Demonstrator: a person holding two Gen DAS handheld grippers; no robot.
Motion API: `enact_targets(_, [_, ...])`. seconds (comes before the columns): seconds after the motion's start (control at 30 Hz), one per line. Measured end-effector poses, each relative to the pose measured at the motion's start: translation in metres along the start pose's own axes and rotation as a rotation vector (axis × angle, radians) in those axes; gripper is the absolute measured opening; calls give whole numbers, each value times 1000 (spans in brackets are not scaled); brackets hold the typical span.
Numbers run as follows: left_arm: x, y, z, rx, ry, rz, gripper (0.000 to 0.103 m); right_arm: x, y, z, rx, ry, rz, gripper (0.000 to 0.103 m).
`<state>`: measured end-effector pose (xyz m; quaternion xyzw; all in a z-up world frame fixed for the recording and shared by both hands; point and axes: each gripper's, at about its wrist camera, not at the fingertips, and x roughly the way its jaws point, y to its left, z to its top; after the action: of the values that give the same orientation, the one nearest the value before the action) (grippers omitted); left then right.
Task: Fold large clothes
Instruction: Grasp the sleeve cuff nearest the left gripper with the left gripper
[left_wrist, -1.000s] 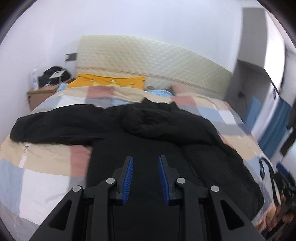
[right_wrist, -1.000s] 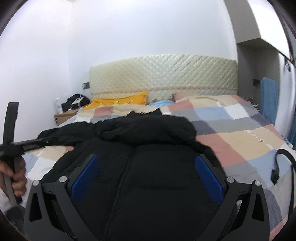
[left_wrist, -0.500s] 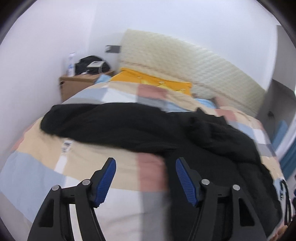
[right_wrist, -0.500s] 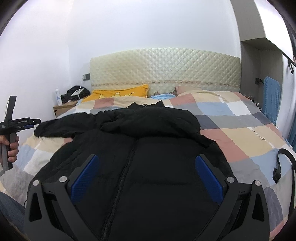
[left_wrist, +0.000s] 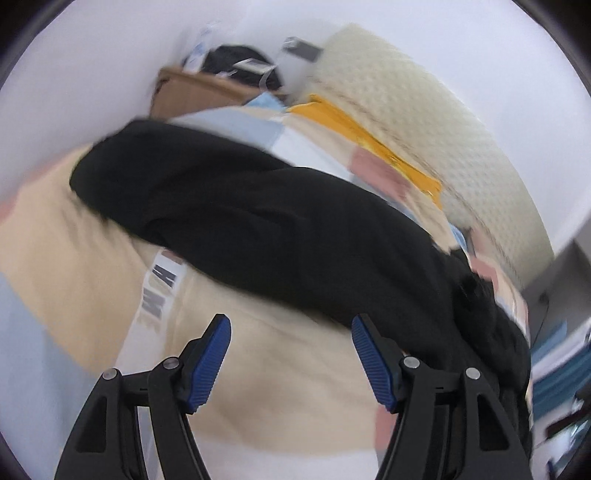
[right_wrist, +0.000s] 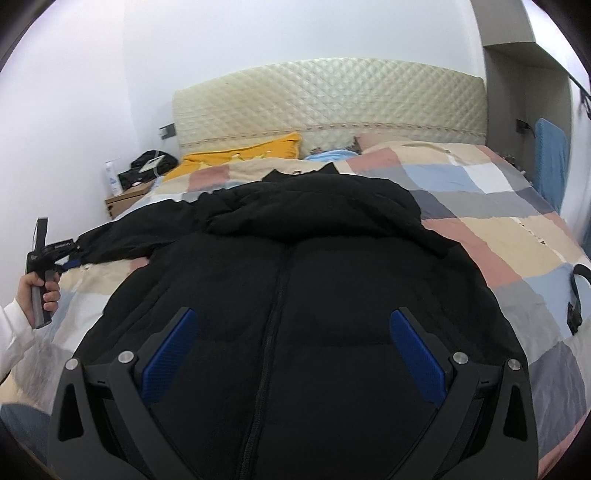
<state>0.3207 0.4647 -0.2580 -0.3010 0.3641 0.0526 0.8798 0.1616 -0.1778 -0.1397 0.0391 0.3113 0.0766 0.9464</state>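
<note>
Left gripper (left_wrist: 291, 354) jaws apart, empty; right gripper (right_wrist: 293, 350) wide apart, empty.

One black padded jacket (right_wrist: 295, 295), two grippers, left gripper (left_wrist: 291, 354) and right gripper (right_wrist: 291, 354), one bed with checked cover (right_wrist: 517, 236), one yellow pillow (right_wrist: 243, 153), one nightstand (right_wrist: 127, 199), one quilted headboard (right_wrist: 332, 99)

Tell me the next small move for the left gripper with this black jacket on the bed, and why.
Probably ease the left gripper forward onto the outstretched sleeve and close on it. Its jaws have just been opening and stand open with only the patchwork bedcover between them. The black jacket lies zipped and flat, so folding that sleeve in looks like the first fold.
</note>
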Motion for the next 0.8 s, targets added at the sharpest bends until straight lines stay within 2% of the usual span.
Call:
enact_targets(0.17, [41, 51, 24, -197, -14, -1, 68, 15, 4, 5, 8, 8, -44, 103])
enact_targets(0.23, [50, 63, 33, -222, -21, -11, 68, 20, 5, 5, 9, 19, -56, 103])
enact_targets(0.33, [54, 77, 51, -252, -91, 11, 68, 29, 6, 5, 2, 38, -76, 103])
enact_targets(0.43, [53, 94, 66, -327, -166, 80, 65, 36, 6, 6, 11, 59, -87, 103])
enact_targets(0.47, [53, 98, 71, -335, -188, 115, 60, 38, 5, 5, 12, 73, -81, 103])
enact_targets(0.53, [54, 105, 79, -345, -198, 138, 54, 37, 2, 2, 7, 91, -103, 103])
enact_targets(0.63, [55, 108, 88, -334, -201, 154, 35, 32, -5, 4, 33, 84, -112, 103])
enact_targets(0.67, [52, 103, 90, -320, -218, 165, 25, 30, -7, 5, 36, 75, -116, 103])
enact_targets(0.7, [49, 98, 91, -308, -232, 188, 19, 29, -7, 6, 31, 71, -118, 103])
enact_targets(0.8, [37, 79, 96, -292, -282, 213, 11, 27, -6, 7, 29, 67, -104, 103])
